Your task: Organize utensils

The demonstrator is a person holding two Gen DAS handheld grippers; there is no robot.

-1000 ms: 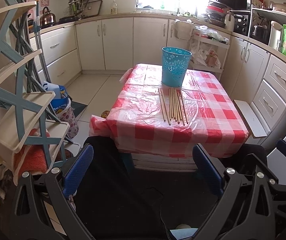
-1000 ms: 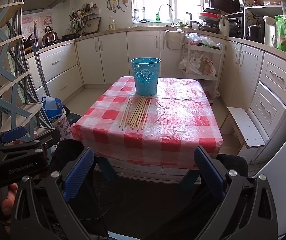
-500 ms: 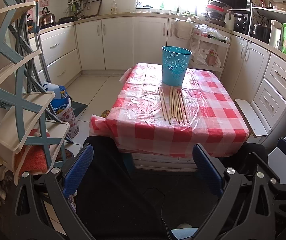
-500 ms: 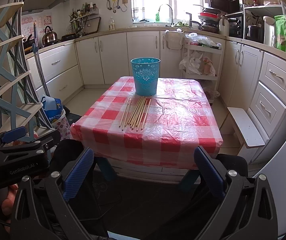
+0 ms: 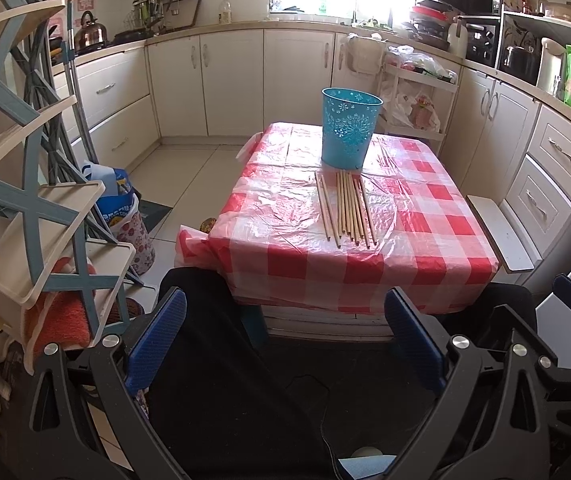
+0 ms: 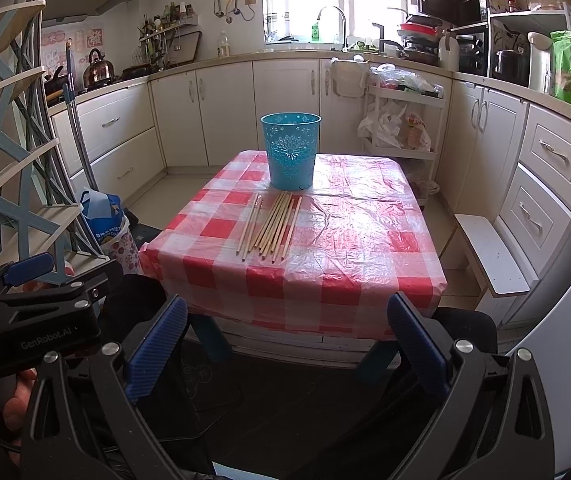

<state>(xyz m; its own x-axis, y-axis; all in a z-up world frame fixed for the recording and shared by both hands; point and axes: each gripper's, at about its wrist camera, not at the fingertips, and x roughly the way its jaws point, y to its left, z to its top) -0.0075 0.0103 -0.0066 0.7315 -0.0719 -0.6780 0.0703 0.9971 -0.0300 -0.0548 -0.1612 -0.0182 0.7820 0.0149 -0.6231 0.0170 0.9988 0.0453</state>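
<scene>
My left hand-held gripper (image 5: 285, 344) hangs wide open, empty, short of the checked tabletop (image 5: 425, 216). On it, wooden chopsticks (image 5: 345, 208) lie side by side just near of an upright blue perforated bin (image 5: 349, 128).

Bare cloth (image 6: 349, 240) lies open on the table's right and near edge. The bin (image 6: 290, 151) stands touching the sticks' (image 6: 273, 224) far ends, blocking that side.

Black plastic tongs (image 5: 285, 342) w/ blue ribbed pads (image 5: 156, 342), silver screws, white "GenRobot.AI" marking on left unit (image 6: 33, 320)
</scene>
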